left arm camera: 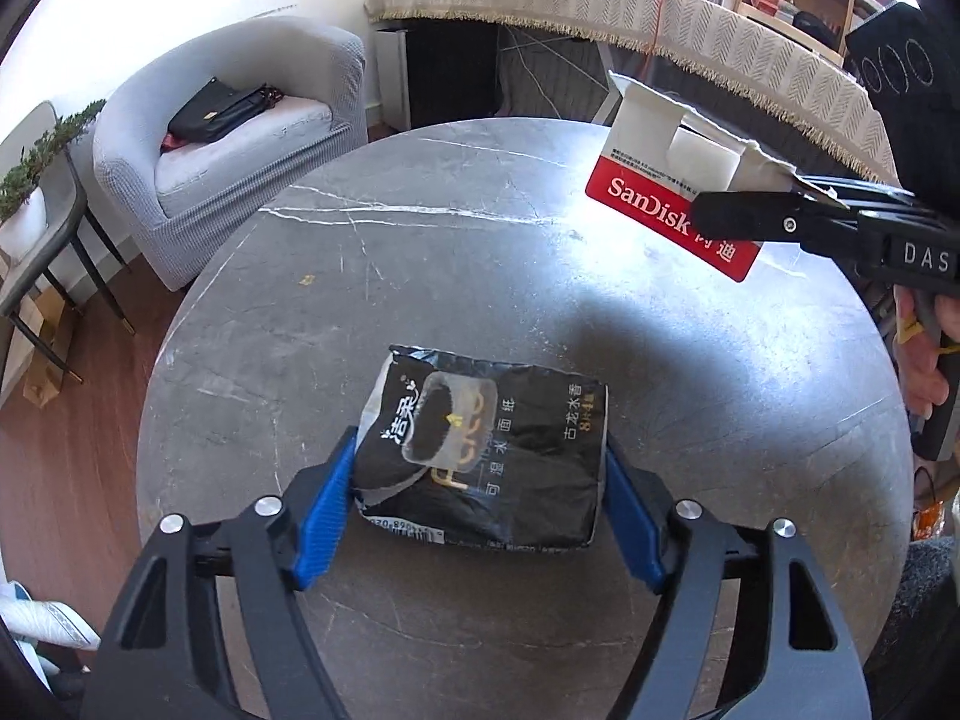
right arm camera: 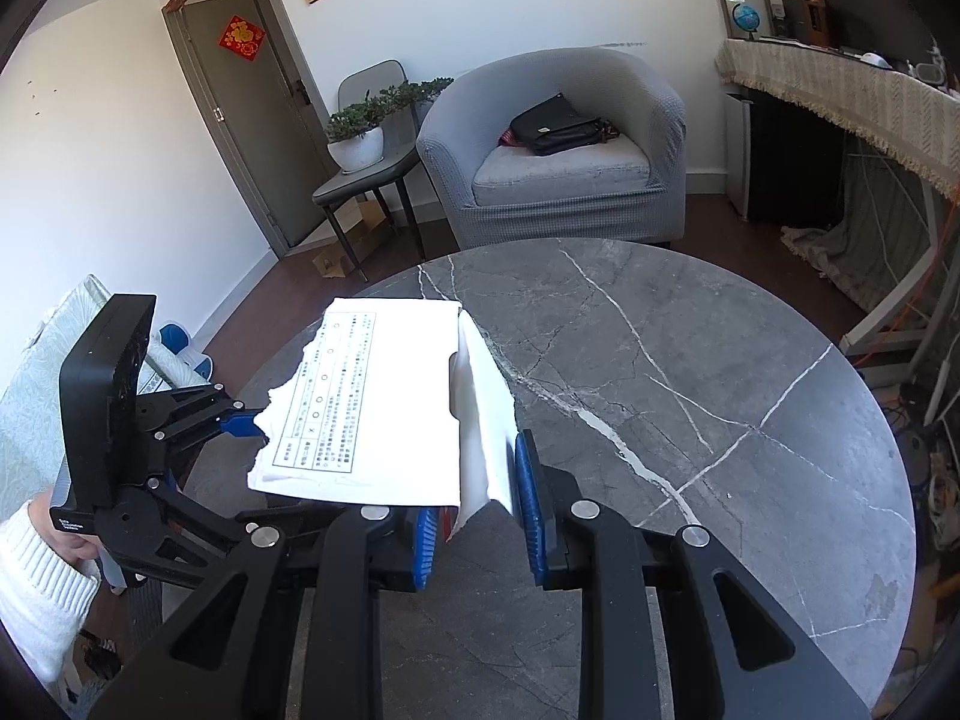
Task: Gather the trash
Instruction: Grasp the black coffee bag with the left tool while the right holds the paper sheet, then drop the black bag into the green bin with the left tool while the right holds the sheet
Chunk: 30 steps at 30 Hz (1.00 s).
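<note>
A black tissue pack (left arm camera: 486, 456) sits between the blue pads of my left gripper (left arm camera: 480, 498), which is shut on it just above the round grey marble table (left arm camera: 420, 276). My right gripper (right arm camera: 474, 510) is shut on a torn white SanDisk card package (right arm camera: 384, 408) and holds it above the table. In the left wrist view that package (left arm camera: 666, 186) shows its red printed side at the upper right, held by the right gripper (left arm camera: 750, 216). The left gripper (right arm camera: 240, 420) shows at the left edge of the right wrist view, partly hidden behind the package.
A grey armchair (left arm camera: 240, 138) with a black bag (left arm camera: 222, 111) stands beyond the table. A side chair with a potted plant (right arm camera: 360, 132) is by the door. A long cloth-covered desk (left arm camera: 630, 6) runs along the right. Cables lie on the floor (right arm camera: 936, 420) at the right.
</note>
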Available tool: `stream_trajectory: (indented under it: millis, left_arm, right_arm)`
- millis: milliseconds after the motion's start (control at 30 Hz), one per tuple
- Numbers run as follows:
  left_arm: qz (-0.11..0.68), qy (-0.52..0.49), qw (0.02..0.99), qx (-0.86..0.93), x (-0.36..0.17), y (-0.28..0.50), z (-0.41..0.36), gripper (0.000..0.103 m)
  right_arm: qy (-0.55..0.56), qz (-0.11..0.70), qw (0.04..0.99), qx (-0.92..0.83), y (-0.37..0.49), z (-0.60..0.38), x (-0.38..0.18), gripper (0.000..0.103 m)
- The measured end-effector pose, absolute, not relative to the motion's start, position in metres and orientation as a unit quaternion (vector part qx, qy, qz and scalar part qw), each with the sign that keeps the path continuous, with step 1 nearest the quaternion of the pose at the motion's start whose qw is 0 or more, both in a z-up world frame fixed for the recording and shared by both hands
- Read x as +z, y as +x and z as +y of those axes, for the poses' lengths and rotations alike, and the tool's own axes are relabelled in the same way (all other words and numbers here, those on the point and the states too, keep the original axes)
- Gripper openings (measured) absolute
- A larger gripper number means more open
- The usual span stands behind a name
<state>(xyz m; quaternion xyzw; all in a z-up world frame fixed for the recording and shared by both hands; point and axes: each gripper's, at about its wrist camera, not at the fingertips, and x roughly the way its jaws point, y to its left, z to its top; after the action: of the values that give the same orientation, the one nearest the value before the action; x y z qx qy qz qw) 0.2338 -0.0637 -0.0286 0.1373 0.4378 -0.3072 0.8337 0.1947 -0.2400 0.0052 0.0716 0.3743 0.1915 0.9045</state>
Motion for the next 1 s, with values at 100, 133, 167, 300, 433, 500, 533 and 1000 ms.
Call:
stream_trajectory:
  millis: [100,133,167,300,433,500,533,1000]
  left_arm:
    - [0.435,0.130,0.837,-0.305,-0.026,0.225,-0.062,0.076]
    - [0.435,0.126,0.838,-0.303,-0.026,0.222,-0.060,0.076]
    - [0.436,0.122,0.839,-0.301,-0.025,0.218,-0.061,0.076]
    - [0.439,0.104,0.847,-0.280,-0.023,0.206,-0.053,0.076]
    - [0.438,0.082,0.859,-0.253,-0.017,0.186,-0.043,0.076]
    - [0.436,0.070,0.864,-0.243,-0.013,0.177,-0.036,0.076]
    - [0.433,0.063,0.867,-0.238,-0.011,0.170,-0.032,0.076]
    - [0.413,0.001,0.898,-0.153,0.009,0.096,0.041,0.076]
  right_arm:
    - [0.069,0.373,0.905,0.193,0.189,-0.237,0.008,0.024]
    - [0.068,0.372,0.905,0.193,0.186,-0.236,0.009,0.024]
    - [0.067,0.372,0.905,0.194,0.183,-0.235,0.010,0.024]
    - [0.067,0.369,0.907,0.194,0.173,-0.233,0.014,0.024]
    - [0.064,0.370,0.905,0.200,0.157,-0.223,0.011,0.024]
    - [0.061,0.370,0.904,0.203,0.151,-0.217,0.010,0.024]
    - [0.059,0.371,0.904,0.206,0.147,-0.213,0.010,0.024]
    - [-0.002,0.376,0.889,0.263,0.123,-0.135,0.011,0.024]
